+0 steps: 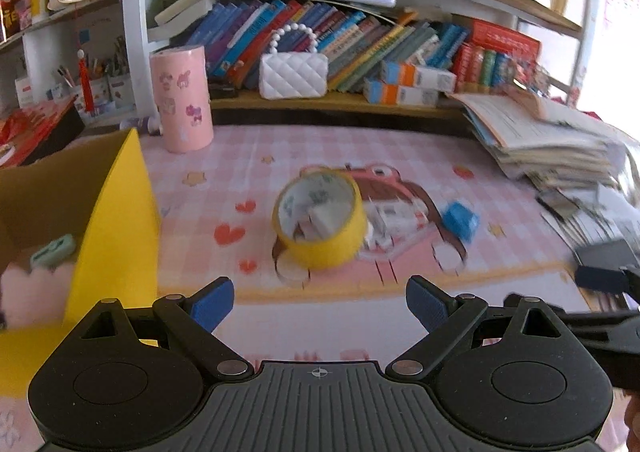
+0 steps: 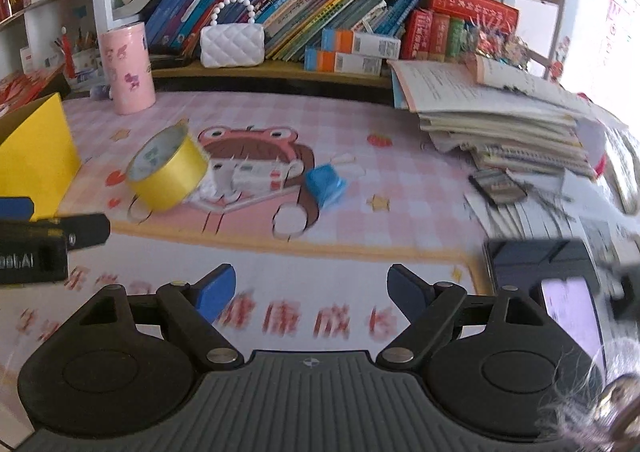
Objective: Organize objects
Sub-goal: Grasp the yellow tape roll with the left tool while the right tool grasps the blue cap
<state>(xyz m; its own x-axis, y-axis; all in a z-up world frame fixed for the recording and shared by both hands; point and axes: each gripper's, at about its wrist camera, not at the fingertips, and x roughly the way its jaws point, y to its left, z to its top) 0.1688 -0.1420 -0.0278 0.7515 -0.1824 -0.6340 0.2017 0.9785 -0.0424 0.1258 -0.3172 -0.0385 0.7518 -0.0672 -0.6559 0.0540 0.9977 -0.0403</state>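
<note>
A yellow tape roll [image 1: 322,221] [image 2: 167,170] rests tilted on a small white box [image 1: 390,217] [image 2: 250,176] on the pink desk mat. A small blue object [image 1: 461,220] [image 2: 325,181] lies to its right. A yellow cardboard box [image 1: 108,228] [image 2: 38,155] stands open at the left, with a mint-green item [image 1: 53,252] inside. My left gripper [image 1: 320,306] is open and empty, short of the tape roll. My right gripper [image 2: 312,292] is open and empty, above the mat's front edge, with the left gripper showing at its left.
A pink cylinder container [image 1: 182,97] [image 2: 127,67] stands at the back left. A white quilted bag [image 1: 293,75] [image 2: 232,40] sits on the low shelf before rows of books. A stack of books and papers [image 1: 552,143] [image 2: 500,119] fills the right. A phone [image 2: 560,284] lies at the front right.
</note>
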